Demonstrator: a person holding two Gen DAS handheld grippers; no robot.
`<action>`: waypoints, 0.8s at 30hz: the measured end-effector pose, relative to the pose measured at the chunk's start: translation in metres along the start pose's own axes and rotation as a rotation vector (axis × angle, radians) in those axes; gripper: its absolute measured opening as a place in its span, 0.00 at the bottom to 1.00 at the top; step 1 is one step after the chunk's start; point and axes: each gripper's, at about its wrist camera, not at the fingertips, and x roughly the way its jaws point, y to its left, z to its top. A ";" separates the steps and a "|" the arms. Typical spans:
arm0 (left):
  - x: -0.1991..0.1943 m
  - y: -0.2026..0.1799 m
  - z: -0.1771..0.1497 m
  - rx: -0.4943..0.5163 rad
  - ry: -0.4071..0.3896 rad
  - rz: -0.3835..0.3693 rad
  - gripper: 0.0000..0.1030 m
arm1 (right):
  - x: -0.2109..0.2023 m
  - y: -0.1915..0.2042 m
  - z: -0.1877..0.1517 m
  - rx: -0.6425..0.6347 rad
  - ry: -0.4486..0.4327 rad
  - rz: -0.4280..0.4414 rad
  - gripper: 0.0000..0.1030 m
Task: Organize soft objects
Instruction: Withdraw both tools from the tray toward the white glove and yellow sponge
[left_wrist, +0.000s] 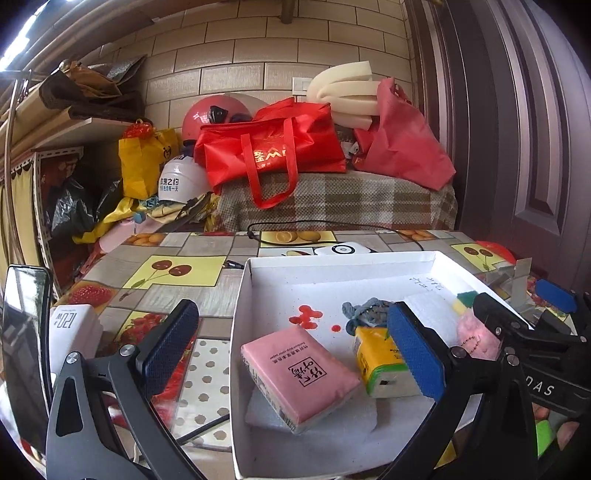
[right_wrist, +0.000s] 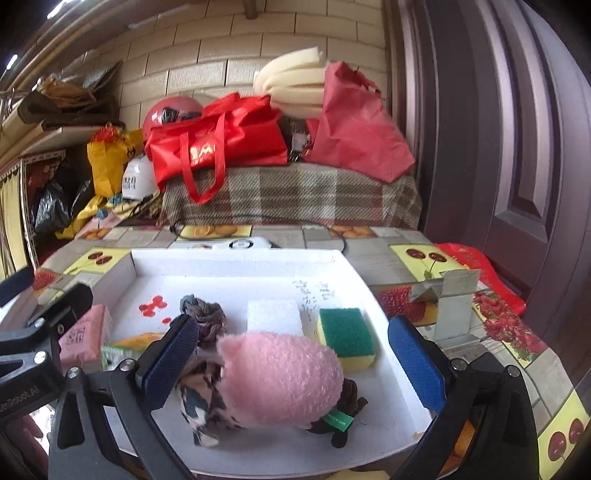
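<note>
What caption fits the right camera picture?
Open right gripper over a pink fluffy toy in the white tray.

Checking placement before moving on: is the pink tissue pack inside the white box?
Inside. The pink tissue pack lies tilted within the white box, propped on a foam block.

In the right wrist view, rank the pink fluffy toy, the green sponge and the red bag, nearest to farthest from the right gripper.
1. Pink fluffy toy, between the open fingers.
2. Green sponge, just beyond, right side of the tray.
3. Red bag, far back on the plaid cover.
</note>
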 end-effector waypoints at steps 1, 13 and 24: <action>-0.003 0.001 -0.001 0.000 0.005 -0.007 1.00 | -0.002 -0.001 0.000 0.004 -0.002 -0.003 1.00; -0.044 0.023 -0.021 -0.002 0.089 -0.117 1.00 | -0.033 -0.027 -0.015 0.022 0.029 -0.006 1.00; -0.068 -0.006 -0.036 0.227 0.191 -0.471 1.00 | -0.066 -0.072 -0.043 0.019 0.172 0.004 1.00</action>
